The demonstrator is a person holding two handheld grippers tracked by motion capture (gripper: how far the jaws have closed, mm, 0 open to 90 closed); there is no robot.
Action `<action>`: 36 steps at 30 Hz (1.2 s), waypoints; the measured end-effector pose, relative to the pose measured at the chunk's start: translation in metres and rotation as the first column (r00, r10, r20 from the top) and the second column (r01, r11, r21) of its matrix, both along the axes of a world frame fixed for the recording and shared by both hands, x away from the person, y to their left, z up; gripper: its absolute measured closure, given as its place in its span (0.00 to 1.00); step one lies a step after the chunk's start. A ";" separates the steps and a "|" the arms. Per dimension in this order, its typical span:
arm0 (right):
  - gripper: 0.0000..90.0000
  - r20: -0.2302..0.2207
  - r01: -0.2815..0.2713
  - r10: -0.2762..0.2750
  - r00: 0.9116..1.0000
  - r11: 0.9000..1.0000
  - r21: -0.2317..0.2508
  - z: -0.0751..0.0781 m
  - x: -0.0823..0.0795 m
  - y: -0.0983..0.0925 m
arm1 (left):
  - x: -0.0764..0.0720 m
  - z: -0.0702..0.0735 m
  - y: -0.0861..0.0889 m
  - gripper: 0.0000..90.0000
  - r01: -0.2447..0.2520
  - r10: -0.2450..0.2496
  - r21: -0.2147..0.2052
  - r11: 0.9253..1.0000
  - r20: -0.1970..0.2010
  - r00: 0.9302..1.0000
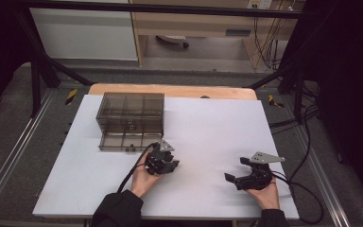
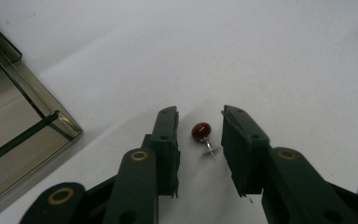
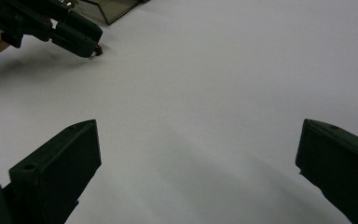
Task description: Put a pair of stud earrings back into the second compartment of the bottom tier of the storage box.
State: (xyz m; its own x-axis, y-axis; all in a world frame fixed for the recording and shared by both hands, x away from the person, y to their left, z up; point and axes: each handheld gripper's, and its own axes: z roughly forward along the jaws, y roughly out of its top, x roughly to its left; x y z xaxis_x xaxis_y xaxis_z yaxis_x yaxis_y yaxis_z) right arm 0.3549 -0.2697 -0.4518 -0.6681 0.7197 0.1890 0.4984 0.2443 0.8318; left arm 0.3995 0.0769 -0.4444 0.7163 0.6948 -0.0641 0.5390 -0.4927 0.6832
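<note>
A small pin with a round dark-red head (image 2: 202, 131) and a thin metal stem lies on the white tabletop (image 1: 208, 127). My left gripper (image 2: 199, 113) is lowered around it, one jaw on each side. A gap shows between each pad and the pin, so the jaws are open and nothing is gripped. In the high view this left gripper (image 1: 167, 165) sits just in front of a smoky clear drawer box (image 1: 130, 120). My right gripper (image 1: 234, 178) rests near the table's front right. Its jaws (image 3: 198, 126) stand wide apart over bare white surface.
The drawer box has its bottom drawer (image 2: 23, 135) pulled out toward me, with dividers inside, close to the left of the left gripper. Cables trail from both grippers to the table's front edge. Beyond the table is grey floor with dark frame legs.
</note>
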 end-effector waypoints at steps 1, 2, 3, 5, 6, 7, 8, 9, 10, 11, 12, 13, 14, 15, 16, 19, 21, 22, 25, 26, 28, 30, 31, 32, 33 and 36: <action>0.01 0.000 0.000 0.000 1.000 1.000 0.000 0.000 0.000 0.000 | 0.000 0.000 0.000 0.74 0.000 0.000 0.000 1.000 0.000 1.000; 0.01 0.001 0.000 0.000 1.000 1.000 0.001 0.000 0.000 0.000 | 0.000 -0.001 0.000 0.76 0.000 0.000 0.000 1.000 0.002 1.000; 0.01 -0.001 -0.001 0.001 1.000 1.000 0.001 0.000 0.000 0.000 | 0.000 -0.001 0.000 0.78 0.000 0.000 0.001 1.000 0.005 1.000; 0.01 -0.001 -0.002 0.002 1.000 1.000 0.000 0.000 0.000 0.000 | 0.000 -0.002 0.000 0.82 -0.004 0.004 -0.001 1.000 0.006 1.000; 0.01 -0.001 -0.001 0.001 1.000 1.000 0.000 0.000 0.000 0.000 | 0.001 -0.002 0.000 0.83 -0.003 0.003 -0.001 1.000 0.003 1.000; 0.01 -0.001 -0.002 0.002 1.000 1.000 0.001 0.000 0.000 0.000 | 0.001 -0.003 0.000 0.84 -0.004 0.004 -0.001 1.000 0.004 1.000; 0.01 -0.001 -0.002 0.002 1.000 1.000 0.002 0.000 0.000 0.000 | 0.001 -0.003 0.000 0.85 -0.006 0.006 0.001 1.000 0.007 1.000; 0.01 -0.002 -0.002 0.002 1.000 1.000 0.002 0.000 0.000 0.000 | 0.001 -0.003 0.001 0.86 -0.005 0.005 0.000 1.000 0.006 1.000; 0.01 -0.002 -0.002 0.002 1.000 1.000 0.001 0.000 0.000 0.000 | 0.001 -0.003 0.001 0.87 -0.009 0.009 -0.007 1.000 0.002 1.000; 0.01 -0.002 -0.002 0.002 1.000 1.000 0.001 0.000 0.000 0.000 | 0.001 -0.003 0.001 0.87 -0.009 0.009 -0.010 1.000 0.002 1.000; 0.01 -0.001 -0.001 0.001 1.000 1.000 0.002 0.000 0.000 0.000 | 0.001 -0.004 0.001 0.87 -0.008 0.008 -0.010 1.000 0.003 1.000; 0.01 -0.002 -0.002 0.002 1.000 1.000 0.001 0.000 0.000 0.000 | 0.001 -0.004 0.001 0.87 -0.007 0.007 -0.010 1.000 0.002 1.000; 0.01 -0.001 -0.002 0.002 1.000 1.000 0.002 0.000 0.000 0.000 | 0.001 -0.004 0.002 0.87 -0.005 0.005 -0.009 1.000 0.002 1.000; 0.01 -0.001 0.001 -0.001 1.000 1.000 0.004 0.000 0.000 0.000 | 0.001 -0.004 0.002 0.87 -0.002 0.003 -0.008 1.000 0.004 1.000; 0.01 -0.001 0.001 -0.001 1.000 1.000 0.005 0.000 0.000 0.000 | 0.001 -0.004 0.002 0.87 0.000 0.000 -0.008 1.000 0.004 1.000; 0.01 0.000 0.000 0.000 1.000 1.000 0.003 0.000 0.000 0.000 | 0.001 -0.004 0.003 0.87 0.007 -0.007 -0.009 1.000 0.006 1.000; 0.01 0.000 0.000 0.000 1.000 1.000 0.004 0.000 0.000 0.000 | 0.001 -0.004 0.003 0.88 0.009 -0.009 -0.009 1.000 0.007 1.000; 0.01 -0.002 -0.001 0.001 1.000 1.000 0.002 0.000 0.000 0.000 | 0.001 -0.004 0.003 0.88 0.010 -0.010 -0.008 1.000 0.008 1.000; 0.01 -0.002 0.000 0.000 1.000 1.000 0.003 0.000 0.000 0.000 | 0.000 -0.004 0.003 0.88 0.014 -0.014 -0.006 1.000 0.014 1.000; 0.01 -0.002 0.000 0.000 1.000 1.000 0.004 0.000 0.000 0.000 | 0.000 -0.004 0.003 0.88 0.015 -0.015 -0.007 1.000 0.013 1.000; 0.01 0.000 -0.001 0.001 1.000 1.000 0.004 0.000 0.000 0.000 | 0.001 -0.003 0.005 0.88 0.018 -0.018 -0.012 1.000 0.011 1.000; 0.01 0.000 -0.001 0.001 1.000 1.000 0.001 0.000 0.000 0.000 | 0.000 -0.001 0.006 0.88 0.016 -0.016 -0.023 1.000 0.011 1.000; 0.01 0.000 -0.001 0.001 1.000 1.000 0.002 0.000 0.000 0.000 | 0.000 0.001 0.007 0.91 0.016 -0.016 -0.029 0.999 0.010 1.000; 0.01 -0.001 -0.001 0.001 1.000 1.000 0.004 0.000 0.000 0.000 | 0.000 0.002 0.008 0.91 0.016 -0.016 -0.037 0.999 0.010 1.000; 0.01 -0.001 -0.001 0.001 1.000 1.000 0.003 0.000 0.000 0.000 | -0.001 0.003 0.009 0.91 0.017 -0.016 -0.041 0.999 0.009 1.000; 0.01 0.000 -0.001 0.001 1.000 1.000 0.003 0.000 0.000 0.000 | -0.001 0.004 0.011 0.91 0.013 -0.013 -0.038 0.999 0.005 1.000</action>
